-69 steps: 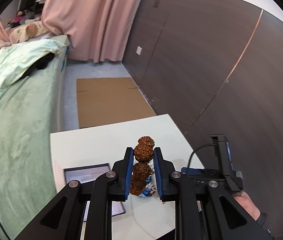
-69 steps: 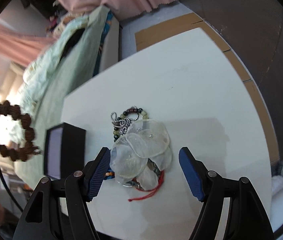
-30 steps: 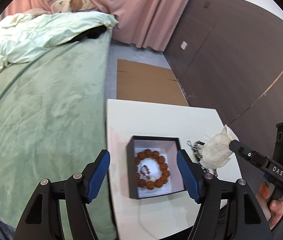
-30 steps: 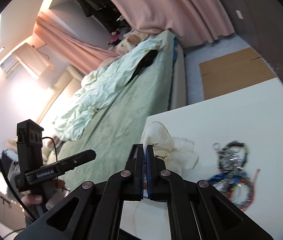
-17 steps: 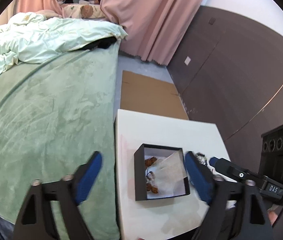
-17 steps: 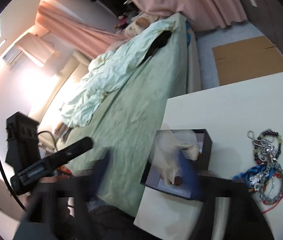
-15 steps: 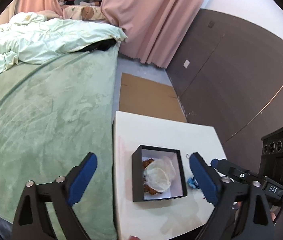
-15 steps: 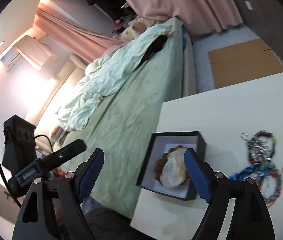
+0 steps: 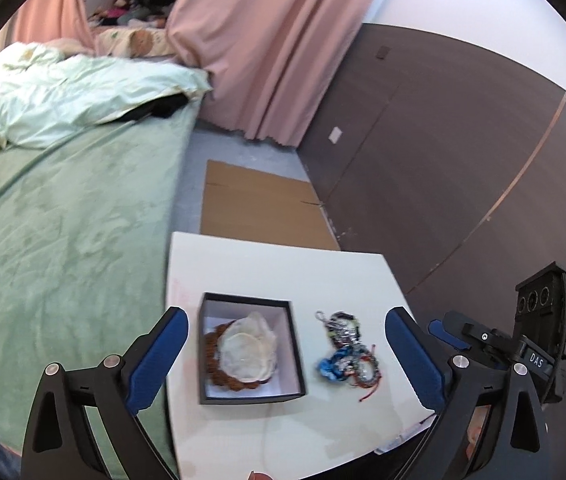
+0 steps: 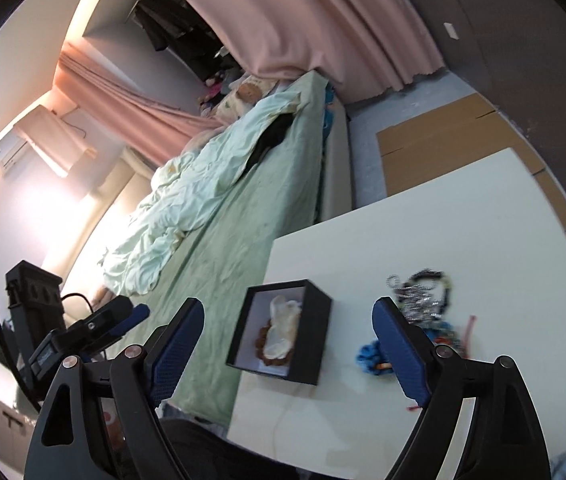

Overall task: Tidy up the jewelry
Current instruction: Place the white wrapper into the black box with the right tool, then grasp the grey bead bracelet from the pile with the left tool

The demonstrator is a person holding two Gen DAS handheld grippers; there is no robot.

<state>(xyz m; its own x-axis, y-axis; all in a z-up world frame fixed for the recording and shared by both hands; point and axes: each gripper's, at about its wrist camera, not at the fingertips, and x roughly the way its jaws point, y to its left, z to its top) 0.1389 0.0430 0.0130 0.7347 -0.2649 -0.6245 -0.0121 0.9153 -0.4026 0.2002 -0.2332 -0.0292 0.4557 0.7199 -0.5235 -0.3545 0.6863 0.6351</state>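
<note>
A black jewelry box (image 9: 295, 360) with a white lining stands on the white table (image 9: 275, 268). In it lies a pale shell piece (image 9: 247, 354) on top of a brown bead bracelet (image 9: 213, 364). A heap of mixed bracelets and chains (image 9: 345, 350) lies on the table right of the box. My left gripper (image 9: 287, 360) is open and empty, raised above the box. My right gripper (image 10: 287, 352) is open and empty, also raised, with the box (image 10: 315, 340), the shell piece (image 10: 283, 330) and the heap (image 10: 423, 304) below it.
A bed with a green cover (image 9: 55, 240) runs along the table's left edge. Flat cardboard (image 9: 259, 208) lies on the floor beyond the table. A dark panelled wall (image 9: 443, 152) stands to the right. Pink curtains (image 9: 271, 48) hang at the back.
The left gripper dropped the brown bead bracelet into the box and opened. The right gripper picked the shell piece from the heap, laid it on the bracelet and opened. Both grippers have drawn back.
</note>
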